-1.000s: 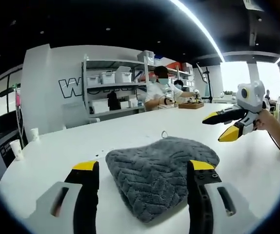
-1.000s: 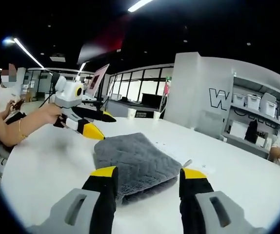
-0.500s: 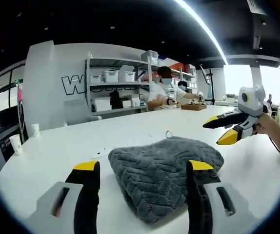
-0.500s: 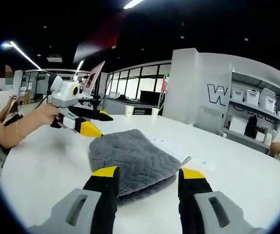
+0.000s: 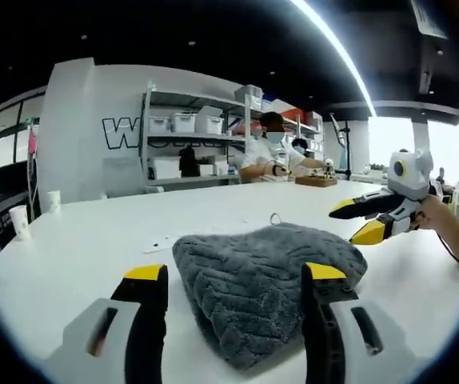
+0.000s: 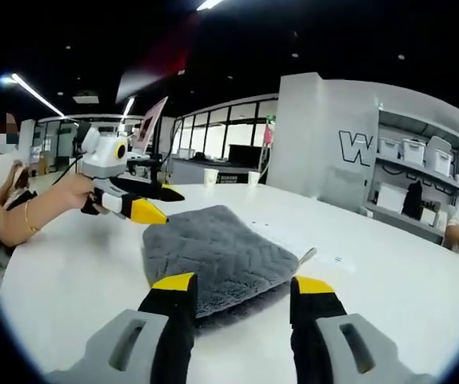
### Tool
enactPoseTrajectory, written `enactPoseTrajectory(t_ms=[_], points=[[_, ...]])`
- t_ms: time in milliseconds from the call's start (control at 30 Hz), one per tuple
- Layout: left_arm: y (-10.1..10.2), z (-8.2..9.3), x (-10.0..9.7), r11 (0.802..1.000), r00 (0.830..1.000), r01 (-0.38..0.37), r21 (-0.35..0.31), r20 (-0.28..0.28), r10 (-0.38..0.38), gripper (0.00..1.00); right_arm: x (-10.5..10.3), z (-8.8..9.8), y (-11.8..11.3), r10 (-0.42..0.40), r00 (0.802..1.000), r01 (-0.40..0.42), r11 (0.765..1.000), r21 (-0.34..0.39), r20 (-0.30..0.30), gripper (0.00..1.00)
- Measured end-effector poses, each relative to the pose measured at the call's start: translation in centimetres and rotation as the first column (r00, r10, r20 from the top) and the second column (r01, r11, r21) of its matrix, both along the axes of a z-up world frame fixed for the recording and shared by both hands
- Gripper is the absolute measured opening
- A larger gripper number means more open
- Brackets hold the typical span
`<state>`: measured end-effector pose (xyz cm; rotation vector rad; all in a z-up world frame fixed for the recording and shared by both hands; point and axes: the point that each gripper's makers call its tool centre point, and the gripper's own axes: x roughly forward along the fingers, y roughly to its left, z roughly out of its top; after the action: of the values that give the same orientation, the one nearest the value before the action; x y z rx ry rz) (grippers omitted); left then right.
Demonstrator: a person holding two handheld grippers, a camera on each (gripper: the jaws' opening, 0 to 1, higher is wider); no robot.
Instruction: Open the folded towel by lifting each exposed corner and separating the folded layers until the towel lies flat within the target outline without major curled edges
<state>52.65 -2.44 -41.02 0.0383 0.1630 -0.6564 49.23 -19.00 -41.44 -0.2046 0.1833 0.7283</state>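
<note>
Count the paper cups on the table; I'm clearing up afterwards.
2 cups in the left gripper view: one by the far edge, another further left. More may be hidden.

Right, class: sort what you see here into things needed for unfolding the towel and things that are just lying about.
For the job:
- grey towel, still folded
- left gripper, open
- right gripper, open
- white table

Just lying about:
- paper cups
- shelf of storage boxes
- people at the far table
</note>
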Motion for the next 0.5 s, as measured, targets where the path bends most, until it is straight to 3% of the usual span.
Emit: enactPoseTrajectory(t_ms=[500], points=[[0.2,-1.5,0.1,1.0,1.0,-0.004,-0.008,-0.023,0.004,0.62,0.0,-1.5,0.5,0.006,1.0,-0.006,1.0,-0.01,-0.026,0.38]])
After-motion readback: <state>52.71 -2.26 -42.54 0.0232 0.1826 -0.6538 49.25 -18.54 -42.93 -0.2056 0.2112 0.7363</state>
